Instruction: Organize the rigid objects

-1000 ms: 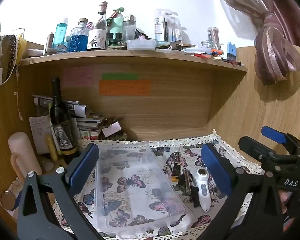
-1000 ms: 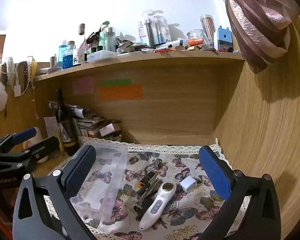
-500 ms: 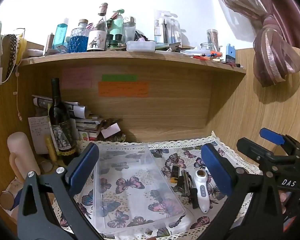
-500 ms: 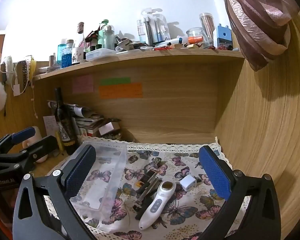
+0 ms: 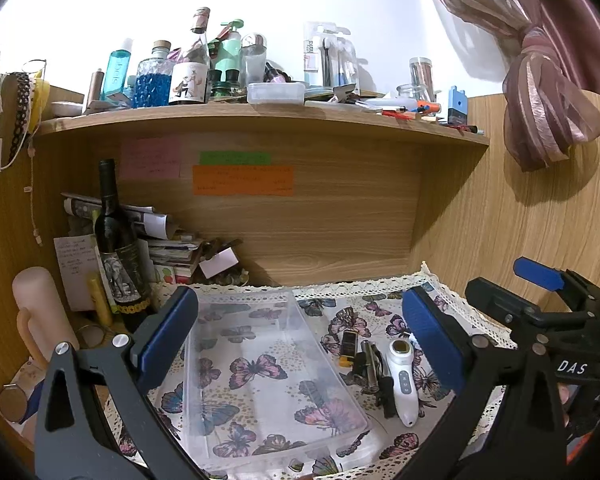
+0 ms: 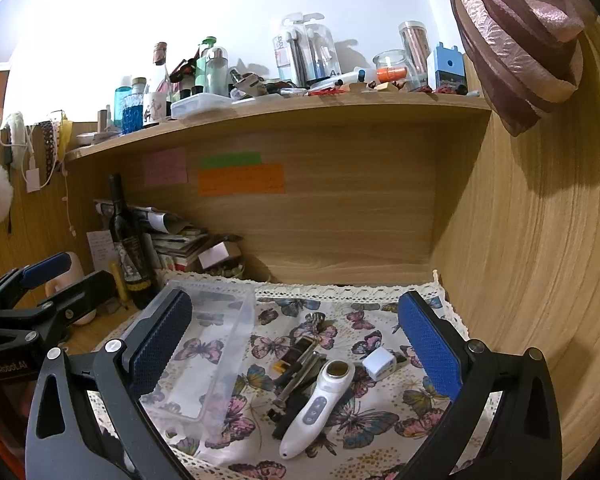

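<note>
A clear bin (image 5: pixel 260 364) lies left on the surface, a handheld device (image 6: pixel 316 404) right of it, a bottle (image 5: pixel 116 248) far left.

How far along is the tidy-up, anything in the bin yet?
Nothing looks done: the clear bin holds nothing. In hand: nothing, the left gripper and right gripper are both open and hover above the cloth. Left: the white handheld device, the dark tools beside it and the small white cube all lie outside the bin.
</note>
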{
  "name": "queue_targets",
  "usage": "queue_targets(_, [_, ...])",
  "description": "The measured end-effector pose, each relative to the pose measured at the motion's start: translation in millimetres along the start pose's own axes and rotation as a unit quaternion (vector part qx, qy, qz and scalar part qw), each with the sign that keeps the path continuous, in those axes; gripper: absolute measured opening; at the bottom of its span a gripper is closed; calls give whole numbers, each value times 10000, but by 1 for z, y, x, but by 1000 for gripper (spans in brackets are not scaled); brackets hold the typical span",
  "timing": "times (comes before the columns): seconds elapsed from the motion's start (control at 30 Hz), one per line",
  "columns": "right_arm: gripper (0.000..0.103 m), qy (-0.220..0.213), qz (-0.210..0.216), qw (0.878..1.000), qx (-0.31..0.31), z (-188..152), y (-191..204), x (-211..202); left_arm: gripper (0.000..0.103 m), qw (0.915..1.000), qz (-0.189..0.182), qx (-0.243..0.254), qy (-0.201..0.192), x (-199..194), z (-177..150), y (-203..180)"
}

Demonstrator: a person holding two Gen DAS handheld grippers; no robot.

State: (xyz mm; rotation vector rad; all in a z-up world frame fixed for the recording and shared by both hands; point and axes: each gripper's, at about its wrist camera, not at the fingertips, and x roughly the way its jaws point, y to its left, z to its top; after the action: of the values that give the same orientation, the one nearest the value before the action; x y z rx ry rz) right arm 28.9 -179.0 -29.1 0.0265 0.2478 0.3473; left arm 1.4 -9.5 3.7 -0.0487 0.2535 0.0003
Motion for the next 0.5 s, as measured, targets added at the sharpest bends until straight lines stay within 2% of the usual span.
queue_targets(0.5, [103,7,-3,10000,9,-1,0,2,103,10000,-14,14,-16,0,-1,1])
